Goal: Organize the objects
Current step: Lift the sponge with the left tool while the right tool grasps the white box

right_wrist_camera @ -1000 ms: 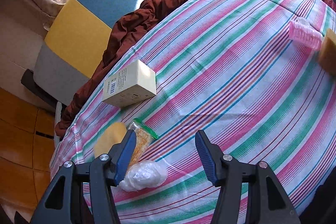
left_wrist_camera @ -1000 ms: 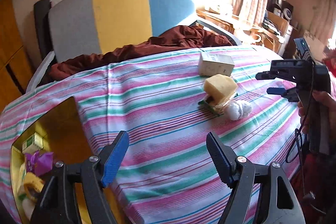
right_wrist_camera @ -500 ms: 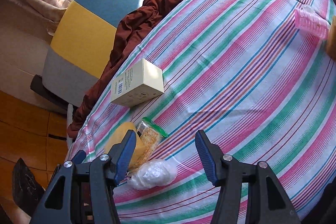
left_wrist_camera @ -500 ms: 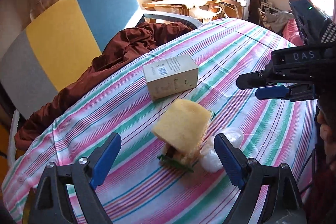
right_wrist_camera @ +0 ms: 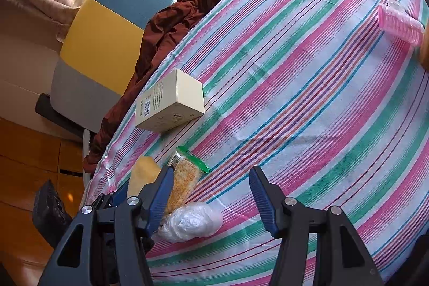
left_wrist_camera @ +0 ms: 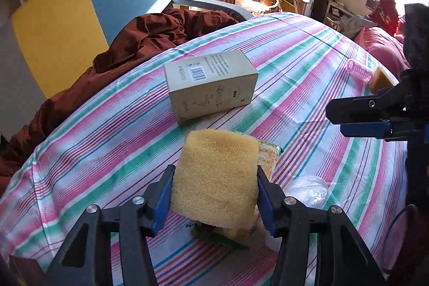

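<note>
We log, left to right: left hand-held gripper (left_wrist_camera: 214,192) closing, both pads against yellow sponge (left_wrist_camera: 214,176), which lies over cracker packet (right_wrist_camera: 185,178) on striped worktop (left_wrist_camera: 308,66). Beige carton (left_wrist_camera: 211,85) behind it. Crumpled plastic bag (right_wrist_camera: 191,221) beside packet. Right hand-held gripper (right_wrist_camera: 211,199) spread, nothing between its pads. Pink roller (right_wrist_camera: 399,23) at far right edge.
</note>
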`<action>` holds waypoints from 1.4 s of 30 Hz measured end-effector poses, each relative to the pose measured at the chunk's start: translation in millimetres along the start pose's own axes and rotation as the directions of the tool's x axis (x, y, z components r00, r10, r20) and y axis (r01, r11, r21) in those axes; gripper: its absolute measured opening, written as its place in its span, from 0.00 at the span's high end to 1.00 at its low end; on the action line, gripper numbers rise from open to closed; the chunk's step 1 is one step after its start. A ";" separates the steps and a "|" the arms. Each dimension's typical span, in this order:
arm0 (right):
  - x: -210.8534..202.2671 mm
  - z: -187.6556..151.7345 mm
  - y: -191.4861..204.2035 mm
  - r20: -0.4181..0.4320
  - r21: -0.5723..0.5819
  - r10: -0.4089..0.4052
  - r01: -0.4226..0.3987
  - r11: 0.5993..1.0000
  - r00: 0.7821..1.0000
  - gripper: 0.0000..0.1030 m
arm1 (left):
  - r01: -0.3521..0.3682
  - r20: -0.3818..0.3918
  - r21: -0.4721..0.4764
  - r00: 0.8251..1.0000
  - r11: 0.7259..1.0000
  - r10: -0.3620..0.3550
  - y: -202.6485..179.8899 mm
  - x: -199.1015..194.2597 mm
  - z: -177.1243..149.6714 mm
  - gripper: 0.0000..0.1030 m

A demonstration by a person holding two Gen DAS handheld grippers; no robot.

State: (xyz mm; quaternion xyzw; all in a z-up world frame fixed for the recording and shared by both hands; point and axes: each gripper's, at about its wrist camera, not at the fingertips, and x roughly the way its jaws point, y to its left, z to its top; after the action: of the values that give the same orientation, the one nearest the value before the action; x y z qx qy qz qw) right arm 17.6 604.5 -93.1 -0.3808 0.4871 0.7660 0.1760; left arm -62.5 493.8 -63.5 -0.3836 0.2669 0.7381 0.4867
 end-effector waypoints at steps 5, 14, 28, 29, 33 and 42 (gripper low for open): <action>2.7 -0.6 0.2 -0.014 -0.011 -0.021 0.021 1.000 1.000 0.42 | -0.031 -0.008 -0.198 1.000 0.980 0.030 22.2 -23.4 -26.0 0.47; 9.6 -5.7 7.7 -0.040 -0.063 -0.049 0.047 0.997 0.998 0.42 | -0.165 -0.054 -0.277 0.986 0.947 0.156 3.4 -67.2 -110.3 0.47; 22.5 -17.2 39.2 -0.023 -0.257 -0.130 0.120 0.959 0.991 0.42 | -0.174 -0.008 -0.264 0.984 0.949 0.178 -9.1 -60.9 -136.1 0.48; 23.2 -19.0 42.6 -0.017 -0.277 -0.136 0.127 0.953 0.991 0.42 | -0.171 -0.005 -0.267 0.984 0.948 0.176 -8.7 -61.0 -136.5 0.48; 29.2 -24.7 58.5 -0.017 -0.379 -0.154 0.136 0.915 0.988 0.42 | -0.164 0.007 -0.264 0.985 0.950 0.172 -9.3 -61.0 -138.3 0.48; 52.1 1.4 130.0 0.107 -0.753 -0.303 0.276 0.597 0.947 0.42 | -0.136 0.035 -0.283 0.988 0.950 0.152 -7.4 -61.9 -142.0 0.47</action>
State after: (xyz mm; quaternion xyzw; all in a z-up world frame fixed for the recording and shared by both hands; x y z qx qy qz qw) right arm -100.0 540.2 -52.5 -0.5052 0.0559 0.8536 0.1142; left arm 2.1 355.8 -92.6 -0.4071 0.1736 0.8123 0.3800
